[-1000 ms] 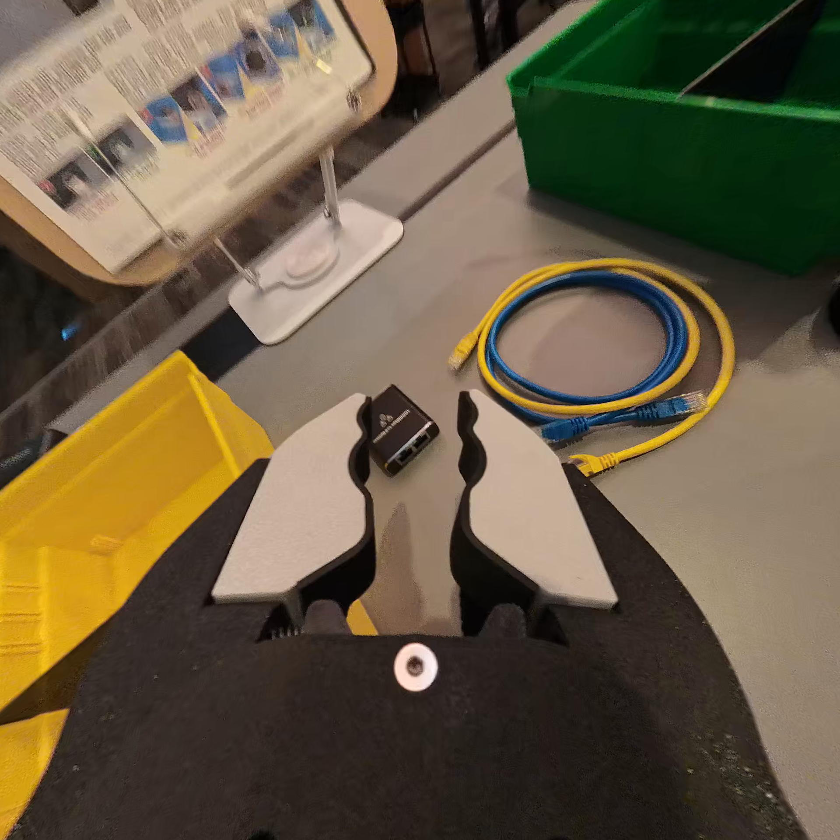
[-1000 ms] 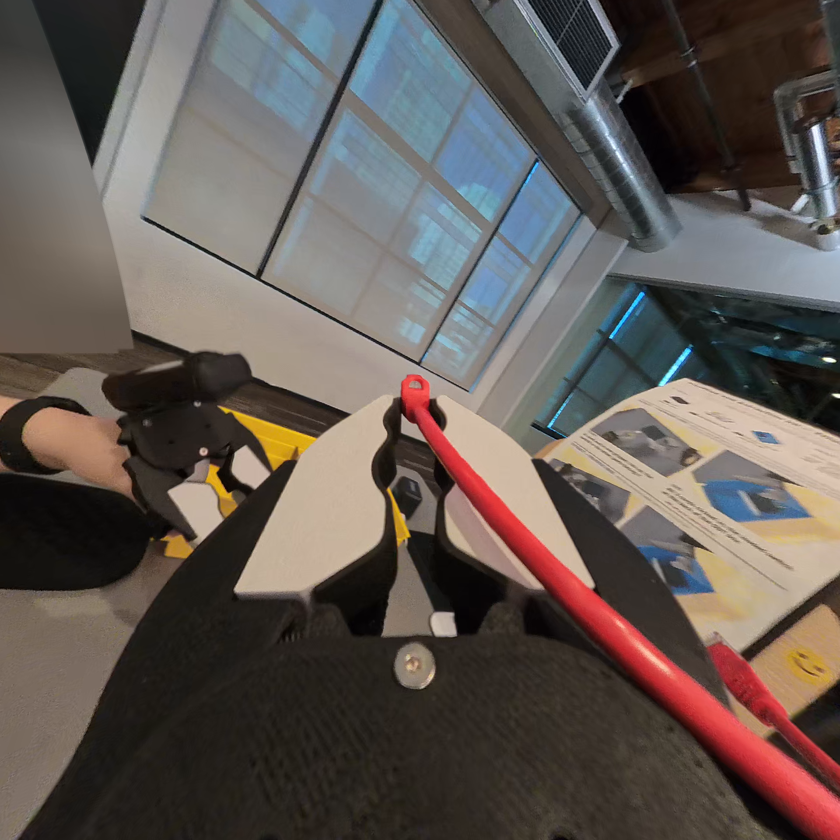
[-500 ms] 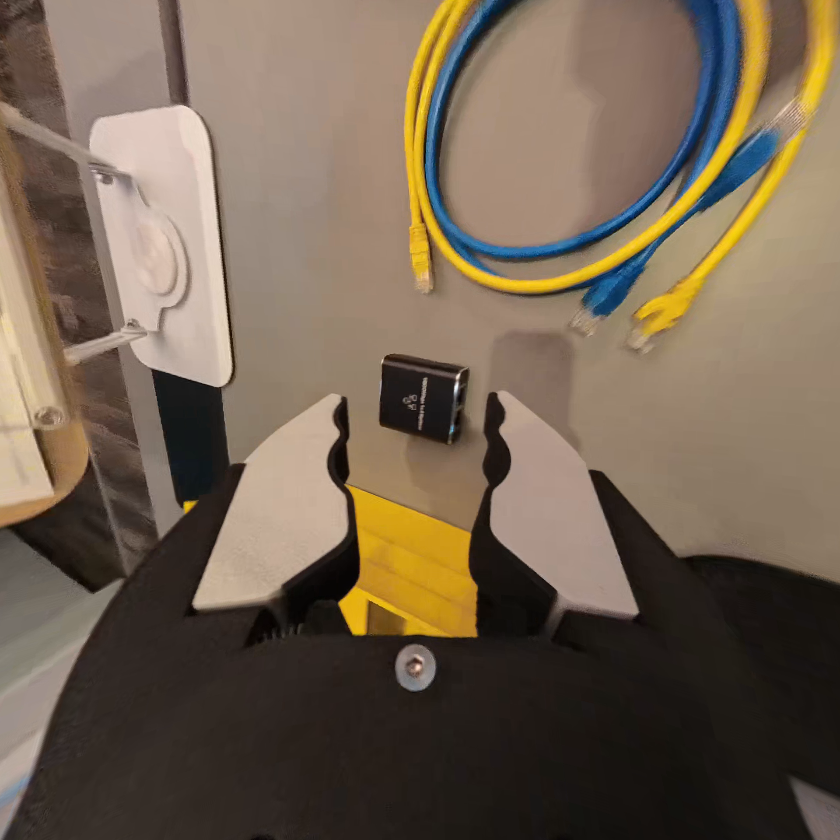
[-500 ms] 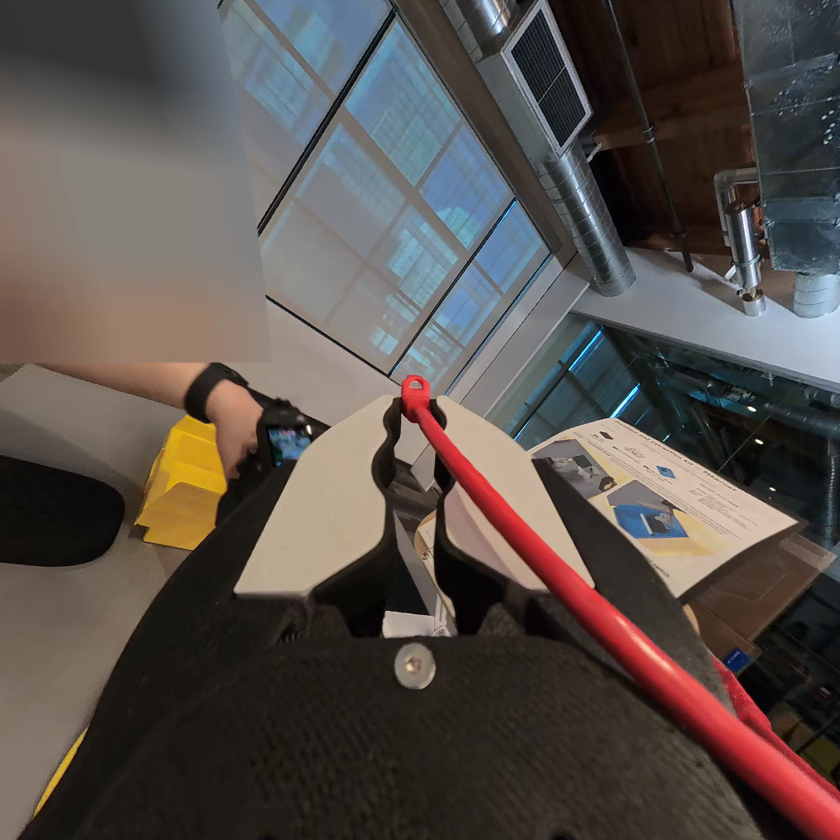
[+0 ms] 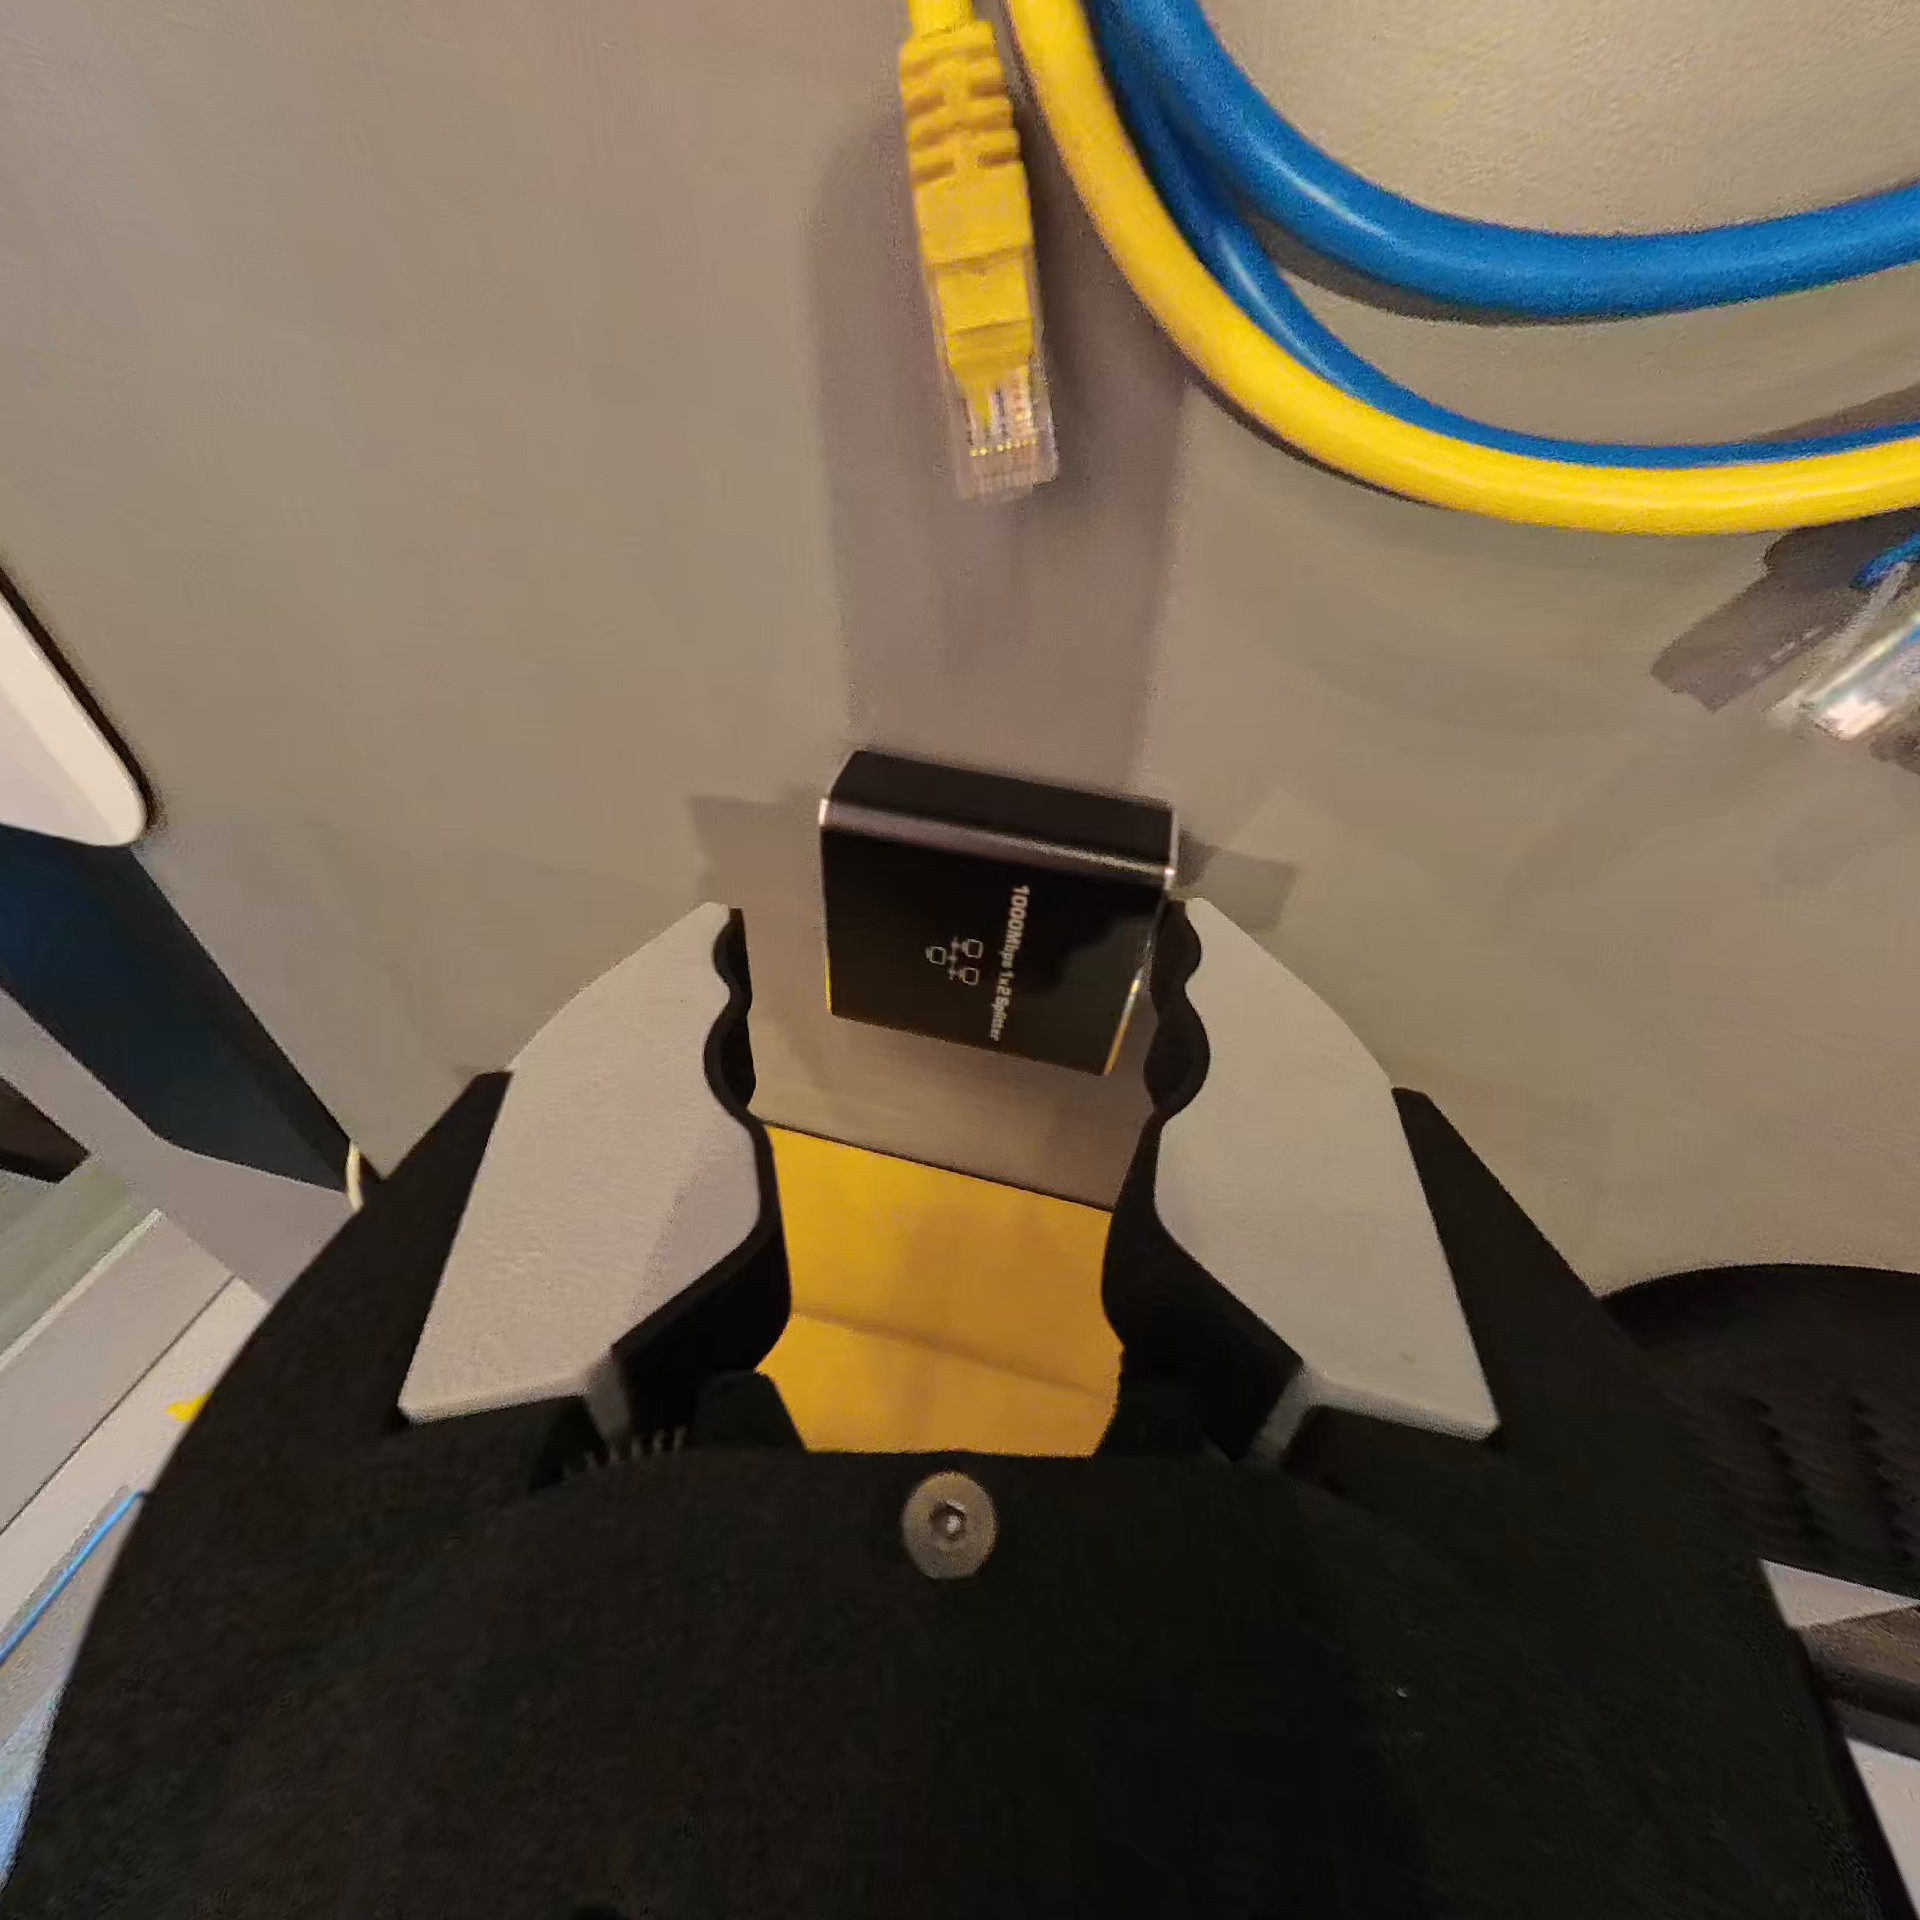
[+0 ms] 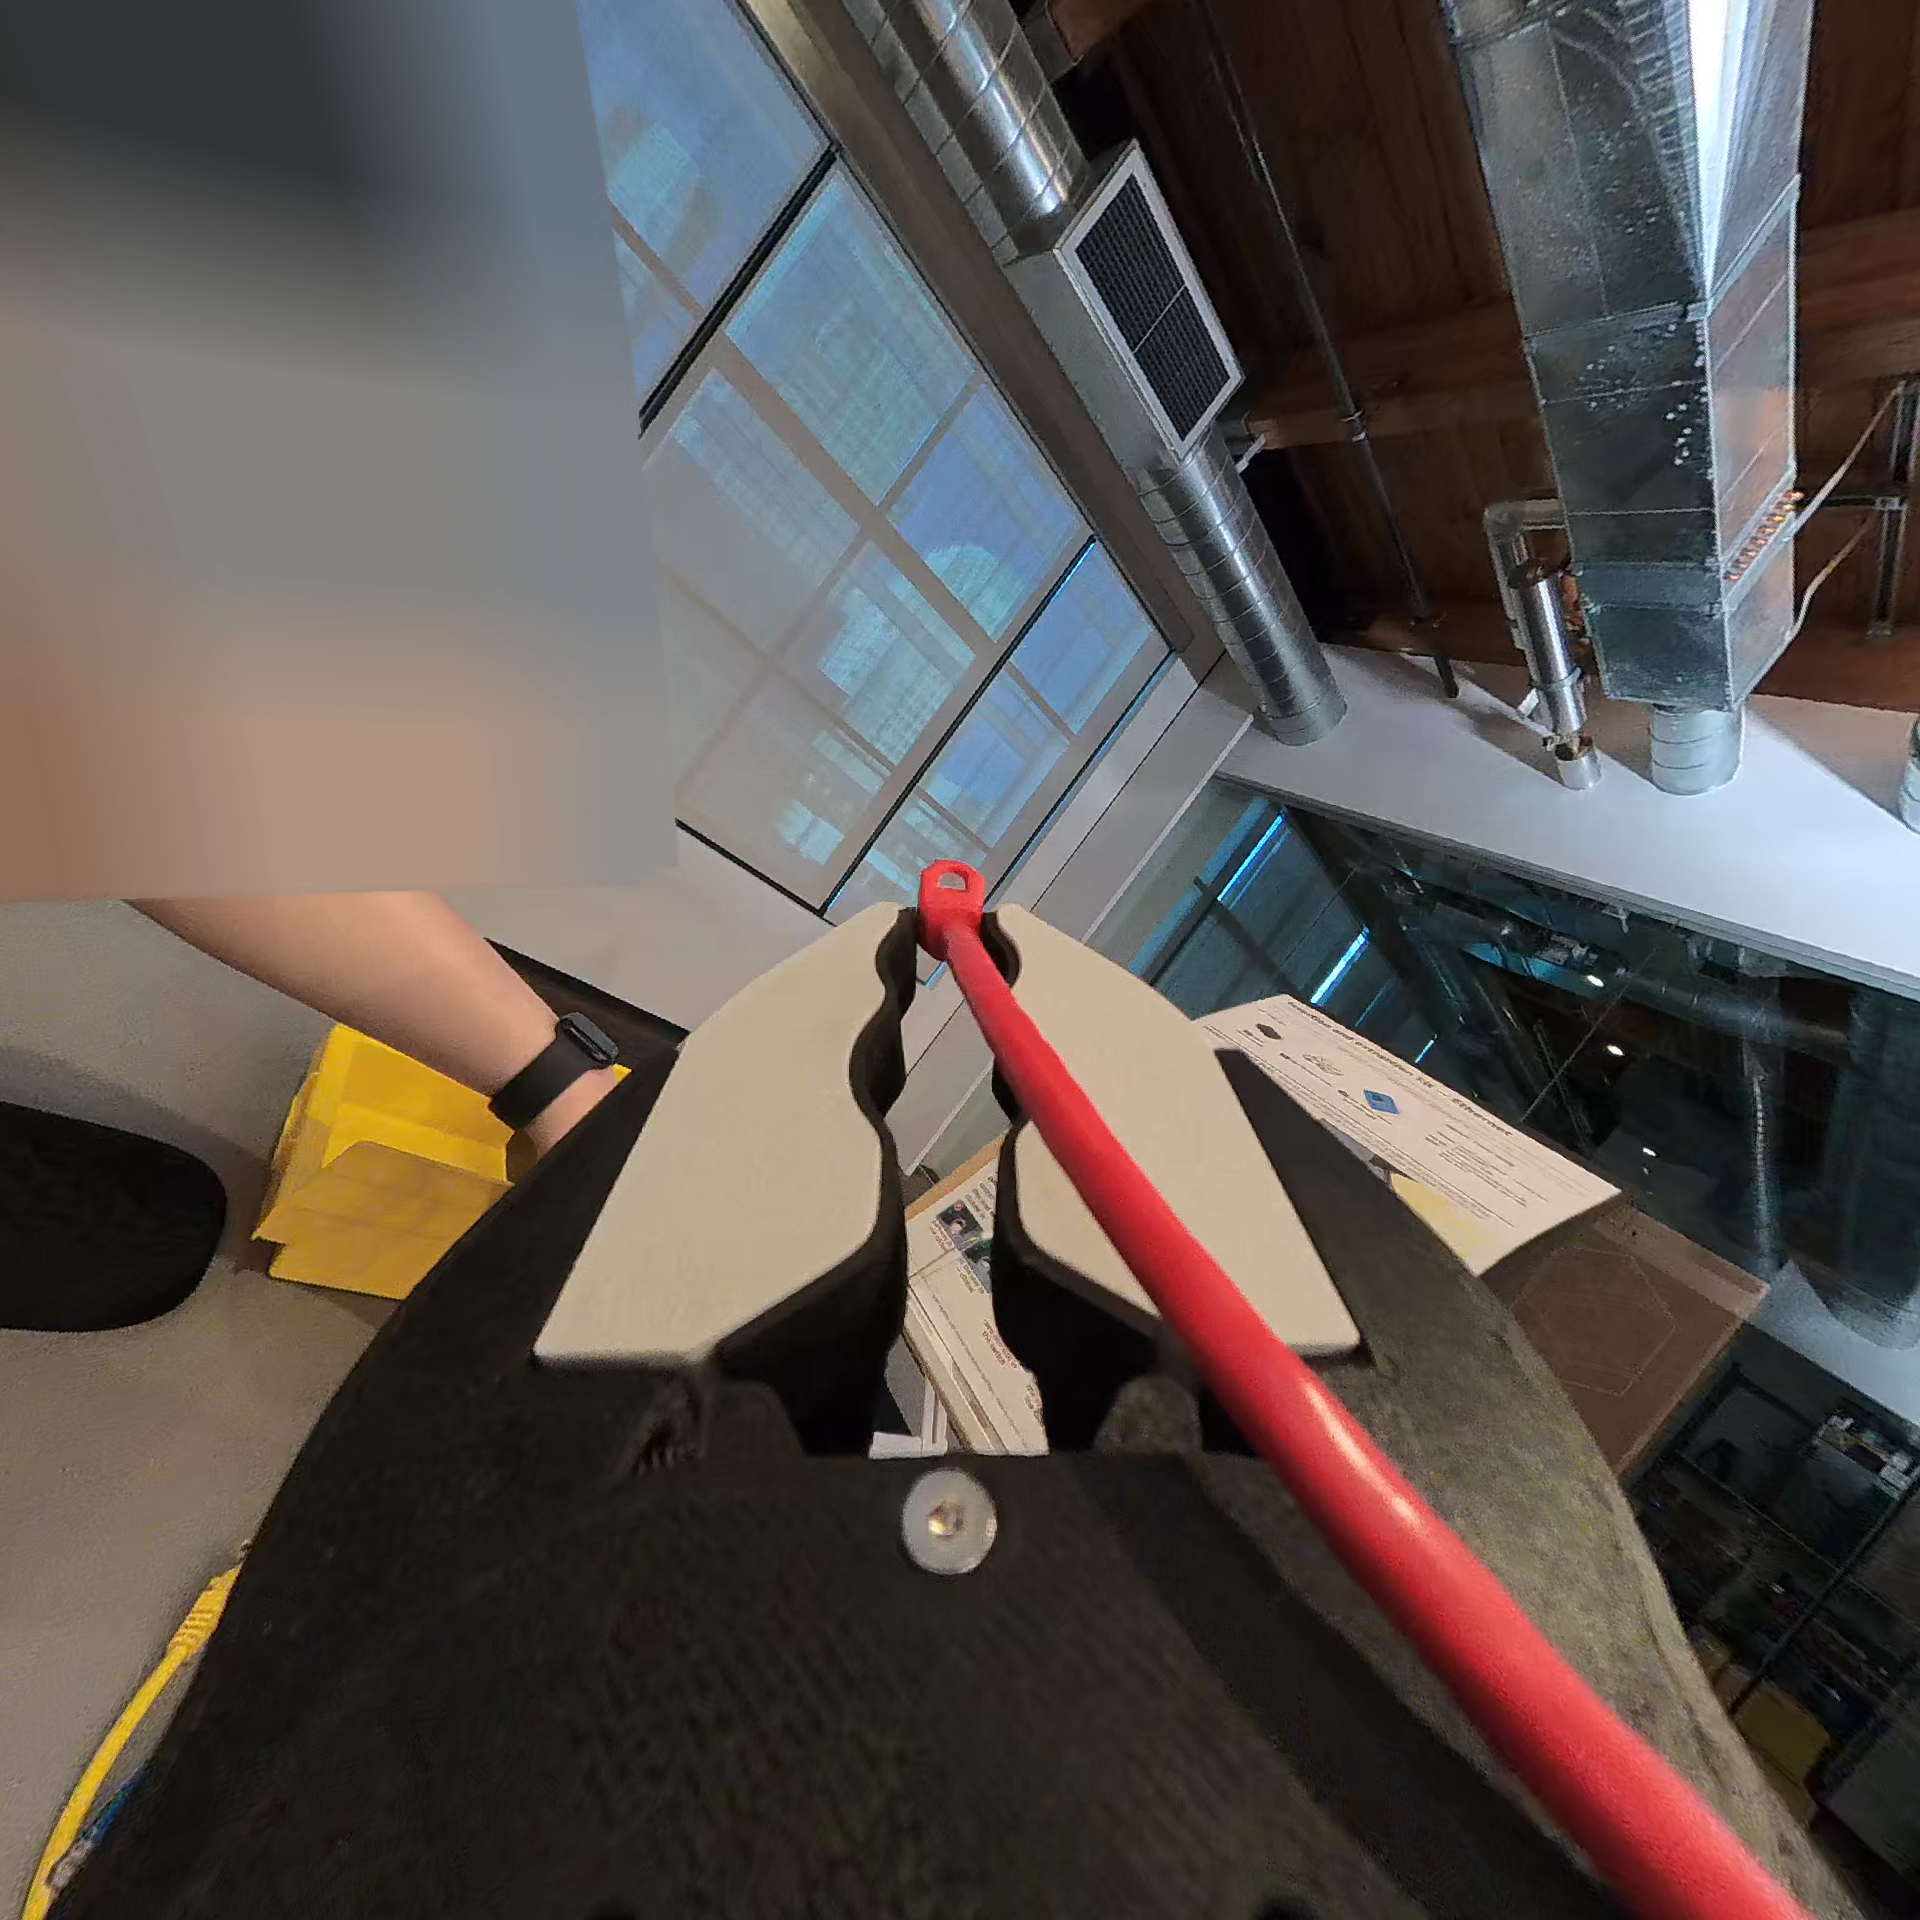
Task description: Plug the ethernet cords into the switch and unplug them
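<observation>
Your left gripper (image 5: 961, 997) has its fingers wide, straddling the black switch (image 5: 987, 925) on the grey tabletop (image 5: 416, 520); the right finger (image 5: 1179, 987) looks close against its edge, the left one stands clear. Just beyond lie a yellow plug (image 5: 982, 312) and the coiled yellow cord (image 5: 1351, 416) and blue cord (image 5: 1455, 239). A yellow bin (image 5: 935, 1299) sits under the fingers. Your right gripper (image 6: 951, 925), raised off the tabletop, has its fingers narrow, pinching the red cord (image 6: 1195, 1247) near its plug.
</observation>
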The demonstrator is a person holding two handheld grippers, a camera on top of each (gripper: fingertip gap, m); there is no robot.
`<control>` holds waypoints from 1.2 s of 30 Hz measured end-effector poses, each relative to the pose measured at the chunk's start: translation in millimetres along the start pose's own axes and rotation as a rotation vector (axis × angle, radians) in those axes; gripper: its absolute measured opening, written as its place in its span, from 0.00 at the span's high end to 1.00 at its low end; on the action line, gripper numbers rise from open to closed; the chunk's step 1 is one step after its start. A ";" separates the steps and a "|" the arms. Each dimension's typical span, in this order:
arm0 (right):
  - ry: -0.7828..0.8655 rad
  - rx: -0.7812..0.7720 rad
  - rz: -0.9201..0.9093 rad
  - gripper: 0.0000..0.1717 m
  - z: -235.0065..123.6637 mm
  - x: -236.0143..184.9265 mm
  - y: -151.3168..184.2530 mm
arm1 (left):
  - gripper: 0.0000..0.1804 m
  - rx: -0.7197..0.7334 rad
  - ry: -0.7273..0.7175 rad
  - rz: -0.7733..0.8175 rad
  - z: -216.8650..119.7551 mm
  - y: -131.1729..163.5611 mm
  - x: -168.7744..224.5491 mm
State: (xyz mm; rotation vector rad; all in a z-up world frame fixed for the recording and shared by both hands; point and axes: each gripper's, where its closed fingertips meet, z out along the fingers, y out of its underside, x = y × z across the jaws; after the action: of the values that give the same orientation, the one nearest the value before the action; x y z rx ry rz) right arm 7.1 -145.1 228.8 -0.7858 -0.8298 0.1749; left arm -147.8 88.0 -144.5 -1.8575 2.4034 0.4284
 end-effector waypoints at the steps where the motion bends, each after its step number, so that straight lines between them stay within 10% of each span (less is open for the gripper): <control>1: 0.005 0.002 0.005 0.93 -1.7 2.0 0.4 | 0.59 -0.007 0.016 -0.003 1.8 0.2 0.6; 23: 0.022 0.011 0.025 0.93 -11.1 10.3 1.4 | 0.54 0.011 -0.052 0.160 -7.3 10.1 55.2; 32: 0.033 0.033 0.019 0.93 -18.9 12.9 -6.7 | 0.55 0.302 0.042 -0.729 -27.9 -4.8 56.6; 36: 0.022 0.043 0.029 0.93 -18.8 10.4 -9.2 | 0.50 0.166 -0.010 -0.816 -7.4 15.5 56.1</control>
State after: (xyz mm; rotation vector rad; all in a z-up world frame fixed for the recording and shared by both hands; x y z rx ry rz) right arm 26.2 -157.6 233.5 -0.7587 -0.7921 0.2088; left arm -176.7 37.0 -147.4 -2.4824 1.4064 0.1517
